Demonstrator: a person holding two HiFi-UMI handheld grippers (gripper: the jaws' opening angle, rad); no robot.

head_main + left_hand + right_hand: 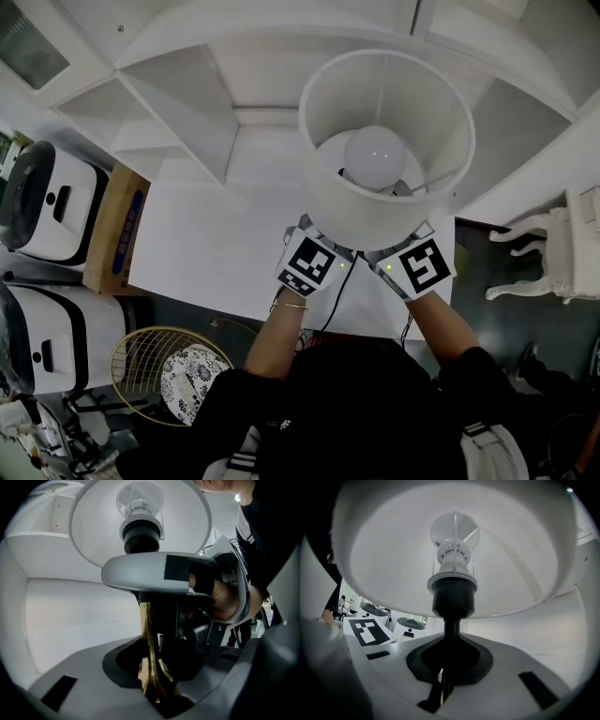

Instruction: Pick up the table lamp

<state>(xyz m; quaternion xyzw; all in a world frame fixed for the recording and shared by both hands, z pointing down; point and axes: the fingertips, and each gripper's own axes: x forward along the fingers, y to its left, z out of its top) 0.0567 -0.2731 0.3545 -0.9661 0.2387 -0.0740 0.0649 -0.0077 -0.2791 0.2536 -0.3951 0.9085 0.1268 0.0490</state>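
Lamp, head view: one table lamp (380, 214), one bulb (375, 153); shade directly above left gripper (309, 262) and right gripper (423, 267), apparently held off white surface (206, 234).
Stem, left gripper view: one thin brass stem (149, 634) clamped between left jaws; stiff, slick metal.
Socket, right gripper view: right jaws pinched narrow on stem, just below black socket (453, 599).
Handling: likely light and top-heavy; shade and bulb fragile, so grip the stem.

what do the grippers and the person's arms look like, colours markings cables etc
The left gripper and right gripper have light grey moulded jaws with black recesses and small black rectangular patches. Each carries a white cube with black square markers, a green light beside it. A black cable trails between the arms. The person wears a black top and a thin bracelet on the left wrist.
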